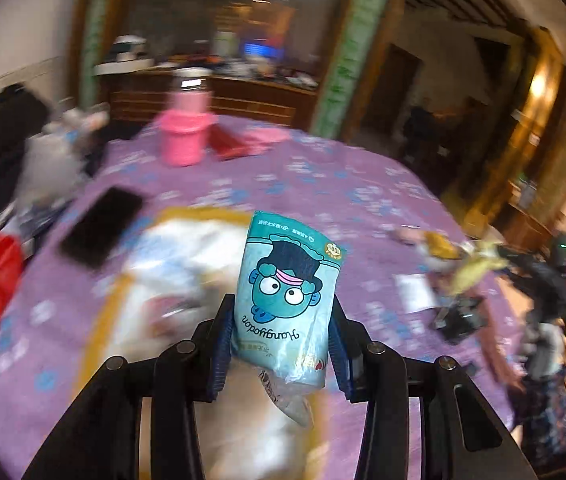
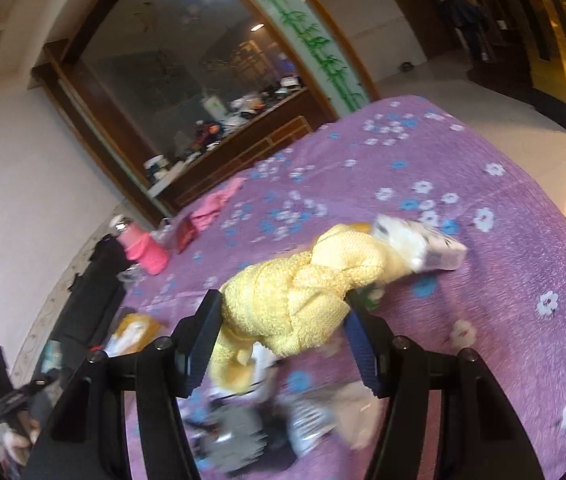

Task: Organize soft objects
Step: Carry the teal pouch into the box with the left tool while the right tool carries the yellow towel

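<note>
Tissue pack [image 1: 289, 300] clenched between my left fingers [image 1: 219, 344]; right fingers [image 2: 203, 336] clamp yellow towel [image 2: 291, 304]; carry gently, avoid crushing.

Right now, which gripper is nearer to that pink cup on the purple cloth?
Neither clearly. Both are well short of the pink cup: the left gripper holds a tissue pack, the right gripper a yellow towel.
</note>
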Action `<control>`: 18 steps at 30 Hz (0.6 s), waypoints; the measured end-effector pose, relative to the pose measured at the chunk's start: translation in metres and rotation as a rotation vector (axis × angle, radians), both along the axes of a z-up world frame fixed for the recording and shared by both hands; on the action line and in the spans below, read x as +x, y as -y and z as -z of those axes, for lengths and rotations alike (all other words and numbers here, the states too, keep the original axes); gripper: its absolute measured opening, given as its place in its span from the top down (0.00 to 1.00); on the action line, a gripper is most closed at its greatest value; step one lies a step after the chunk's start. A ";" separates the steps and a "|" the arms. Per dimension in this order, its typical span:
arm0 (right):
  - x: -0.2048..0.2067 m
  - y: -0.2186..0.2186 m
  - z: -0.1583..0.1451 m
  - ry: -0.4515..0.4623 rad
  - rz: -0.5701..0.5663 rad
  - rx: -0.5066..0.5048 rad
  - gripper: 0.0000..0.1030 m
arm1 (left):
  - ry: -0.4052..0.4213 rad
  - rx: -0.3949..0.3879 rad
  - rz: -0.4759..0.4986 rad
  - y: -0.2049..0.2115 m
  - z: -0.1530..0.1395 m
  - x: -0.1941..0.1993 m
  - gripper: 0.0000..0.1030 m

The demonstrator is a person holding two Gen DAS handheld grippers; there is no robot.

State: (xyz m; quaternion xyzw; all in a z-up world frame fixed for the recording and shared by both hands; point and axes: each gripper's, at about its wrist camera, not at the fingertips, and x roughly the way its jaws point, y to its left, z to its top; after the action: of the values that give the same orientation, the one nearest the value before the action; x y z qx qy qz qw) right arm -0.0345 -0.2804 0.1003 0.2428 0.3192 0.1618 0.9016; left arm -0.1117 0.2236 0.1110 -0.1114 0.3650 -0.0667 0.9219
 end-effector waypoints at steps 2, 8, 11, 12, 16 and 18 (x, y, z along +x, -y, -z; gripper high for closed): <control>-0.011 -0.013 -0.017 0.021 -0.041 -0.003 0.42 | -0.018 -0.002 -0.045 -0.020 0.009 -0.010 0.56; -0.032 -0.085 -0.057 0.055 -0.193 -0.084 0.42 | -0.093 -0.015 -0.128 -0.052 0.045 -0.016 0.53; -0.036 -0.128 -0.059 0.045 -0.273 -0.113 0.42 | -0.125 0.055 -0.130 -0.045 0.057 -0.012 0.41; -0.036 -0.146 -0.058 0.036 -0.309 -0.119 0.42 | -0.139 0.081 -0.130 -0.043 0.062 -0.011 0.40; -0.040 -0.204 -0.050 0.003 -0.432 -0.141 0.42 | -0.151 0.058 -0.124 -0.049 0.068 -0.018 0.36; -0.045 -0.238 -0.046 -0.006 -0.502 -0.170 0.42 | -0.121 0.035 -0.132 -0.055 0.061 -0.025 0.31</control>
State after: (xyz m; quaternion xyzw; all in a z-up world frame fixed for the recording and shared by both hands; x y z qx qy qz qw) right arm -0.0798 -0.0421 0.1464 0.0800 0.3844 0.3525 0.8495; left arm -0.1367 0.2786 0.0500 -0.1229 0.4131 0.0076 0.9023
